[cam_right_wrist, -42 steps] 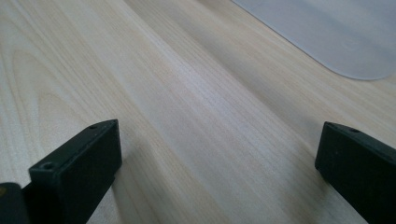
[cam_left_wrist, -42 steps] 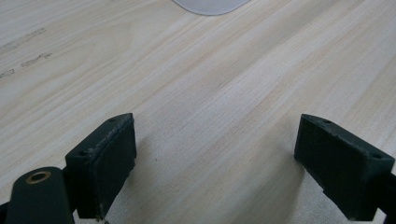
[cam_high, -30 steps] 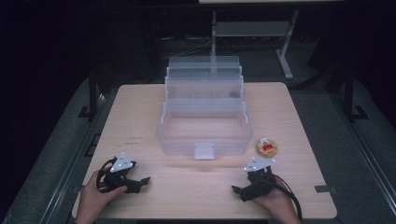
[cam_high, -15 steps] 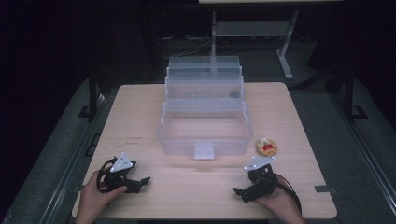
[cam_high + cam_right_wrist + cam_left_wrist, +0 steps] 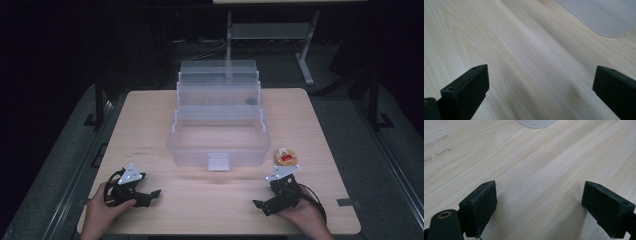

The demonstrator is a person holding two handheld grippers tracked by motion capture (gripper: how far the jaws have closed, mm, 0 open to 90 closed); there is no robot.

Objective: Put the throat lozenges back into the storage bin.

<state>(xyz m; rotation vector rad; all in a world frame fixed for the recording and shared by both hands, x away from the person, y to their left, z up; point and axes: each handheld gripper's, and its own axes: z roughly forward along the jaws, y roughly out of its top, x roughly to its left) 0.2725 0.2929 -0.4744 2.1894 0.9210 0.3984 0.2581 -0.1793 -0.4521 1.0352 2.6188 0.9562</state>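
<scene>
Two grippers sat low on the pale wood-grain table (image 5: 150,120), both in front of the clear plastic tiered box (image 5: 218,122). My left gripper (image 5: 145,196) and right gripper (image 5: 265,206) each had jaws spread wide, gripping nothing. No writing was legible on the small round red-and-tan item (image 5: 286,157) just beside the box's right front corner.

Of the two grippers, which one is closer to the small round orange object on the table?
The right gripper: the small round orange object lies just beyond it, beside the clear tiered box. The left gripper rests across the table.
</scene>
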